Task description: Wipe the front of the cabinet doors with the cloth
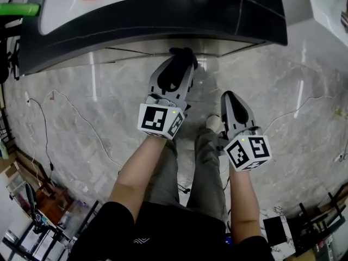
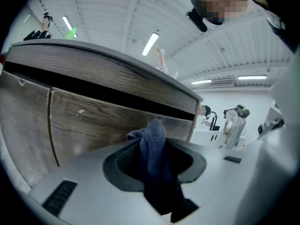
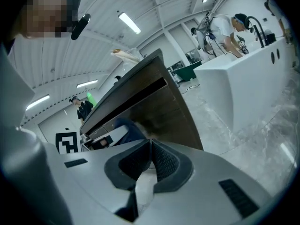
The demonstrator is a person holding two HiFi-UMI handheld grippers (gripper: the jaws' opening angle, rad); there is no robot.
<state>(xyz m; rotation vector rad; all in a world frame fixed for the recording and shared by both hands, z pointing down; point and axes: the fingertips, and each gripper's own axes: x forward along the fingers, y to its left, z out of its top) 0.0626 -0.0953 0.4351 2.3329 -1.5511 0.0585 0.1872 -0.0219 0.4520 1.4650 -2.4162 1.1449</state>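
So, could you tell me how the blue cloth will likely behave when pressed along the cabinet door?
Probably floppy: the cloth bunches above the left gripper and trails limply behind its jaws. It looks light and soft, so it should likely flatten against the cabinet door rather than scratch.

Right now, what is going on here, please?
A person holds a gripper in each hand. The left gripper is shut on a dark blue cloth, close to the wooden cabinet door; whether they touch cannot be judged. The right gripper is shut and empty, farther from the cabinet.
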